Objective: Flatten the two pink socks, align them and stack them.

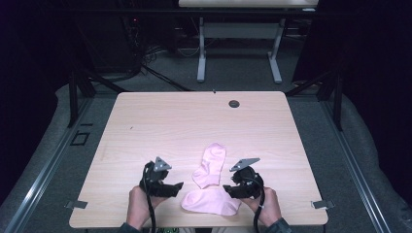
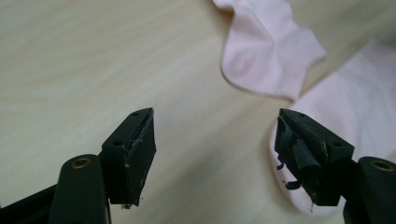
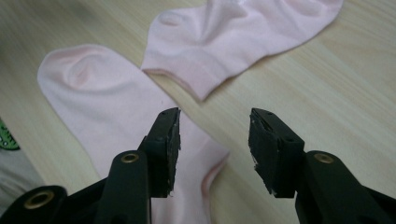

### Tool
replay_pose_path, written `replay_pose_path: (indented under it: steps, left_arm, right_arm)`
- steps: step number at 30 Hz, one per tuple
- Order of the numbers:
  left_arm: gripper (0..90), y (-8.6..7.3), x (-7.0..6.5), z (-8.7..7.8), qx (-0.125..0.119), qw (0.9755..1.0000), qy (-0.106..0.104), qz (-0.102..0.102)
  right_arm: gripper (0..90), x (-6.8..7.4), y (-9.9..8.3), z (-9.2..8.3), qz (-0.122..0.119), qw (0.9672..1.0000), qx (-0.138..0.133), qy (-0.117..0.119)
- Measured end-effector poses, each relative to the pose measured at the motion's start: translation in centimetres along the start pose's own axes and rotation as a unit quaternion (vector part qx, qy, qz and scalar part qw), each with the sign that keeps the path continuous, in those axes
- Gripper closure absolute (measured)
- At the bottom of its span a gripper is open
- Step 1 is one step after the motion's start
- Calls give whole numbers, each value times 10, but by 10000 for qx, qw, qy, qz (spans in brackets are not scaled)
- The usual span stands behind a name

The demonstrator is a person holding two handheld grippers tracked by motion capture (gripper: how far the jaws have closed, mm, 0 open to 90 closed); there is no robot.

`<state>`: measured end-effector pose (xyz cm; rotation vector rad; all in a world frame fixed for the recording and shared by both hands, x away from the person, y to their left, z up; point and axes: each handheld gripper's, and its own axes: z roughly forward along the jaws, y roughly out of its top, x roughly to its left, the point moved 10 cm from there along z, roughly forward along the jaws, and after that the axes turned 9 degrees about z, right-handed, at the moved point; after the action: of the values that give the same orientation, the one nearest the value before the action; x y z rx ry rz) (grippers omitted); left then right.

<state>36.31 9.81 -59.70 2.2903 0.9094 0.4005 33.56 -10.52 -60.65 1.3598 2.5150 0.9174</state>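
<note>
Near the desk [image 1: 145,116] front edge, two socks [image 1: 210,187] are lying between both grippers; left gripper [image 1: 179,186] and right gripper [image 1: 227,188] jaws are standing apart, empty, the right nearer.

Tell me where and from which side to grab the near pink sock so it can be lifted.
Take the near pink sock at its right end, by the right tool, whose jaws stand open just above that end. Come straight down from above: the sock lies flat on the table, so one jaw probably has to slide under the fabric edge. The far sock overlaps its middle; avoid pinching there.
</note>
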Motion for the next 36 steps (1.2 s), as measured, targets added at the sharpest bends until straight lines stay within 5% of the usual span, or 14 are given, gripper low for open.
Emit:
replay_pose_path:
  steps: [6,15,21,29,36]
  left_arm:
    - [325,50,24,28,-24,9996,-107,256]
    - [418,101,8,96,335,9954,-436,781]
    - [534,99,1,126,764,9911,-479,980]
    - [709,89,-4,138,1085,9863,-474,1152]
    - [848,88,-2,138,803,9893,-606,1059]
  right_arm:
    - [500,5,15,24,-21,10000,18,-46]
    - [515,8,24,48,-13,9999,3,-171]
    - [557,8,19,55,-67,9993,171,-316]
    - [679,11,14,61,-123,9992,253,-293]
    - [808,11,12,61,-198,9996,98,-198]
